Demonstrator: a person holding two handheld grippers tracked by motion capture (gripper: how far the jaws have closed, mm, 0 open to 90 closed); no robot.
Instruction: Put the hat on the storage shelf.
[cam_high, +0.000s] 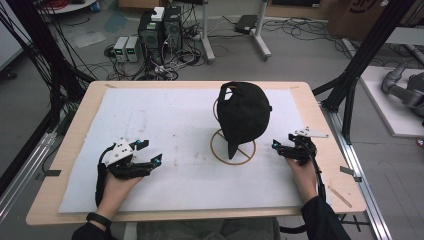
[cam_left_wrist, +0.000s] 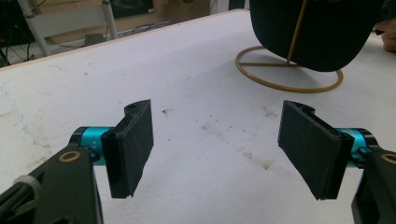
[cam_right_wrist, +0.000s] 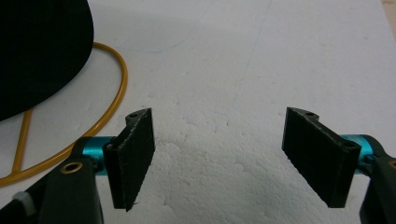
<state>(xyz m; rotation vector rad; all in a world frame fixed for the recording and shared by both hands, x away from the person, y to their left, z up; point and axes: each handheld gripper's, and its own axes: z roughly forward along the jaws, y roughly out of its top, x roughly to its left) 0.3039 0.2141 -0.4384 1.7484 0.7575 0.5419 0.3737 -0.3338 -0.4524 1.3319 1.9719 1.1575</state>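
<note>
No text, label, brand, number or sign can be read anywhere in these views. The cardboard box (cam_high: 361, 15) on the floor beyond the table's far right corner carries a dark printed mark on its side, but it is cut off by the frame edge and too blurred to make out. The black cap (cam_high: 243, 112) on its stand shows no legible logo, and the white pad (cam_high: 170, 125) bears only stains.
</note>
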